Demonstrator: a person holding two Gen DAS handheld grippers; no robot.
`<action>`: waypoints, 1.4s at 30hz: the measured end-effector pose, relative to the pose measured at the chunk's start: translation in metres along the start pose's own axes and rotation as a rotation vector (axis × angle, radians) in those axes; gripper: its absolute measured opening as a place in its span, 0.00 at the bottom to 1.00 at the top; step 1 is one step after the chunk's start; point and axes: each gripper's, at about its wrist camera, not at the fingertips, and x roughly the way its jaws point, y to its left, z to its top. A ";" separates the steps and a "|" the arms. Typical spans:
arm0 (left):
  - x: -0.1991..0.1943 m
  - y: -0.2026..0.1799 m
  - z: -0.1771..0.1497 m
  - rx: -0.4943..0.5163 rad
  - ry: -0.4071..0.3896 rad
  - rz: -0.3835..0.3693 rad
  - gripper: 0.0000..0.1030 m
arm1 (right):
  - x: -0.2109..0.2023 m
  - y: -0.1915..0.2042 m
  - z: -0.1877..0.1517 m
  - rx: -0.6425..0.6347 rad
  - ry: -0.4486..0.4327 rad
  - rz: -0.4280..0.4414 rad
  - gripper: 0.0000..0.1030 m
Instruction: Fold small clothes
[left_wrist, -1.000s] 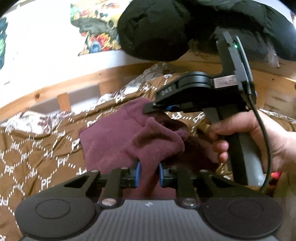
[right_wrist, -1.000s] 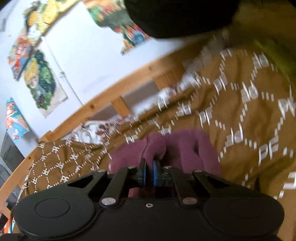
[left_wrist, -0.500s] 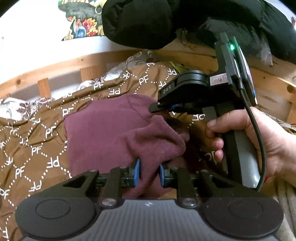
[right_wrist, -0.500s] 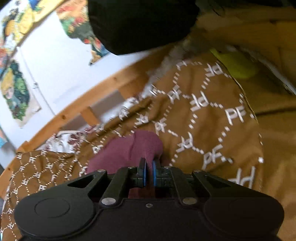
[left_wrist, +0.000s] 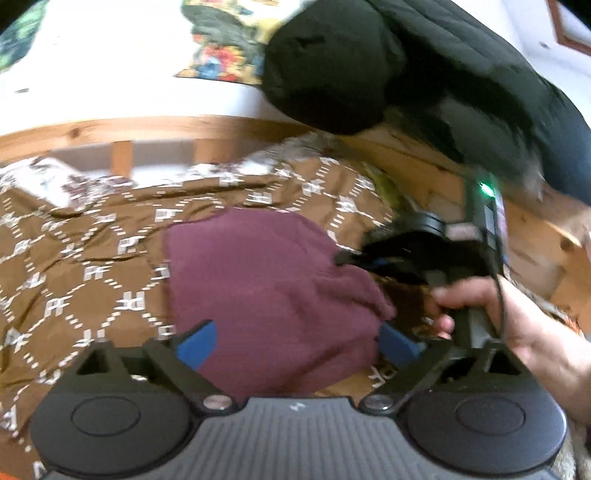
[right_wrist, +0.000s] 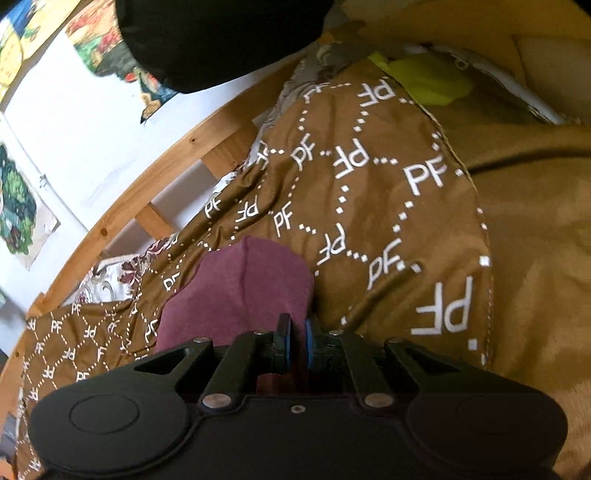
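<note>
1. Left wrist view: the left tool (left_wrist: 295, 341) is opening its jaws, and its blue pads (left_wrist: 195, 343) stand wide apart, one on each side of the dark maroon soft cloth garment (left_wrist: 266, 280). The pads do not press on the cloth.
2. The maroon garment lies in a folded heap on the brown bed cover with white "PF" letters and dotted diamond lines (left_wrist: 74, 266).
3. In the same view, the right tool (left_wrist: 373, 258) is at the right edge of the garment, and a person's hand (left_wrist: 491, 317) holds its handle.
4. Right wrist view: the right tool (right_wrist: 297, 341) has its blue pads close together with only a narrow gap, and the gap is opening a little. The garment (right_wrist: 240, 291) reaches up to the pads, but I cannot tell if cloth is pinched between them.
5. Behind the bed there is a light wooden rail (right_wrist: 147, 184) and a white wall with colourful pictures (right_wrist: 16, 210). A black padded jacket (left_wrist: 369, 66) hangs above the bed, and a yellow-green thing (right_wrist: 424, 79) lies near the far edge of the cover.
</note>
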 end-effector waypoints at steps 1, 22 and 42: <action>-0.003 0.008 0.001 -0.032 -0.010 0.015 0.99 | -0.002 -0.001 0.000 0.008 -0.003 -0.002 0.12; 0.029 0.118 -0.011 -0.505 0.139 0.055 0.99 | -0.063 0.009 -0.042 0.125 -0.002 0.067 0.90; 0.036 0.107 -0.024 -0.459 0.186 0.038 0.99 | -0.089 0.080 -0.082 -0.285 -0.093 -0.161 0.09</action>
